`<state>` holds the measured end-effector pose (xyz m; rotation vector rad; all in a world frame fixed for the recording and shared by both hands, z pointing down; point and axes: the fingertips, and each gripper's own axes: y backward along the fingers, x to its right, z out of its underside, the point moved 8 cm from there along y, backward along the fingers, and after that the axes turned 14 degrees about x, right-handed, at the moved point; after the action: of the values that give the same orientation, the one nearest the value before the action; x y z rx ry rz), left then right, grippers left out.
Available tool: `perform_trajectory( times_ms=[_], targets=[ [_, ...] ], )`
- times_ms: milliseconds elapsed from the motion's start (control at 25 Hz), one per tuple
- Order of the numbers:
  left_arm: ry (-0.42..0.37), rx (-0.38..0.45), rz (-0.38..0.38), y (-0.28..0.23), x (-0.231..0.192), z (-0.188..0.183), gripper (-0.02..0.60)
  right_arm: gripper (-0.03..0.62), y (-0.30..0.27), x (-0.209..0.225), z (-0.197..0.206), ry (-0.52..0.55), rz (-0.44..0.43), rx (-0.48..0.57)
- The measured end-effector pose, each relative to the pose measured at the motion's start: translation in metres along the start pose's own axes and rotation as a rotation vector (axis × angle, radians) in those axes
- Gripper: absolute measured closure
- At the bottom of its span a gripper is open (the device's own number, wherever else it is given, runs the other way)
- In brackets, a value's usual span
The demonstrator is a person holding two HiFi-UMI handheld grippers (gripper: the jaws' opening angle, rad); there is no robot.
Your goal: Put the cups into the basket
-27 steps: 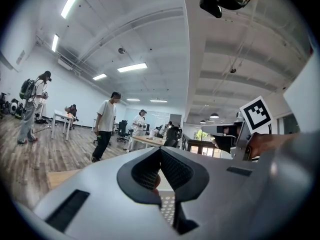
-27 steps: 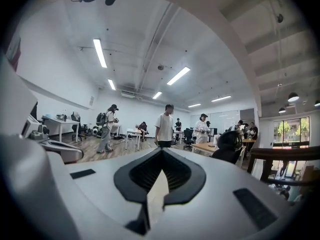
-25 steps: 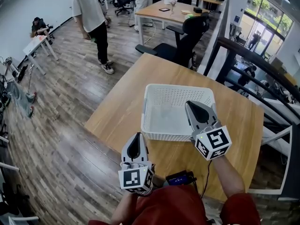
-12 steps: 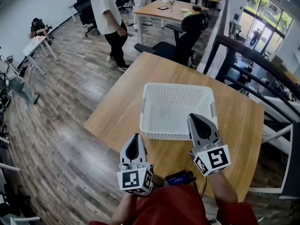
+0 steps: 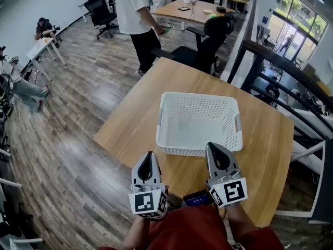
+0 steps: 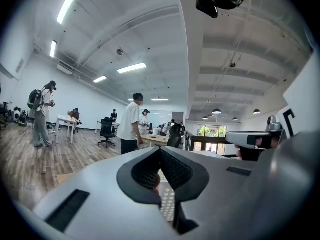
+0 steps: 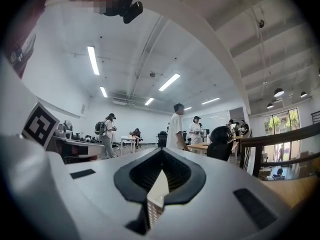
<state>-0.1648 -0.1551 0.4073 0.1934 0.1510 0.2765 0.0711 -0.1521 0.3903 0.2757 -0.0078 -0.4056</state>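
Seemingly a clear cup (image 5: 183,120) stood inside the basket (image 5: 200,105), left of its middle. It was too faint to be sure of. The white basket sat on a wooden table (image 5: 156,98).

On the basket's near side, both arms were drawn back close to the body, with the grippers pointing away toward the basket. The right gripper (image 5: 214,149) hung with its tip just at the basket's near wall. Its claw was pressed together, with nothing in it. The left gripper (image 5: 149,158) hung near the basket's near-left corner, apart from it and over the table's near edge. Its claw was likewise together and empty. Between the two, close to the body, sat a small black device (image 5: 200,198).

The head view alone showed the whole basket, the table and both grippers from above. Beyond the basket's far side, it also showed a black chair (image 5: 210,33) and a person (image 5: 136,14) in a white shirt on the wood floor. The gripper views looked level across the room. Each gave only a sliver of white mesh through the notch behind its closed tips, and neither showed the cup. They did show the ceiling lights (image 6: 132,68) and people standing far off. The right gripper view caught a marker cube (image 7: 39,125) at its left edge. The left gripper view caught a grey gripper body at its right side.
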Motion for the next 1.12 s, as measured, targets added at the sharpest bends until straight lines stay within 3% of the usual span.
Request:
perform_trajectory(
  times_ms=[240,1120],
  targets=[
    [-0.017,0.001,0.034,0.0066,0.0010,0.0048,0.575,0.583,0.0041,0.0020,0.0068,-0.003,0.023,-0.009],
    [-0.014,-0.006,0.043,0.0110,0.0023,0.0079,0.575,0.583,0.0033,-0.0016,0.0057,0.038,0.023,-0.021]
  ],
)
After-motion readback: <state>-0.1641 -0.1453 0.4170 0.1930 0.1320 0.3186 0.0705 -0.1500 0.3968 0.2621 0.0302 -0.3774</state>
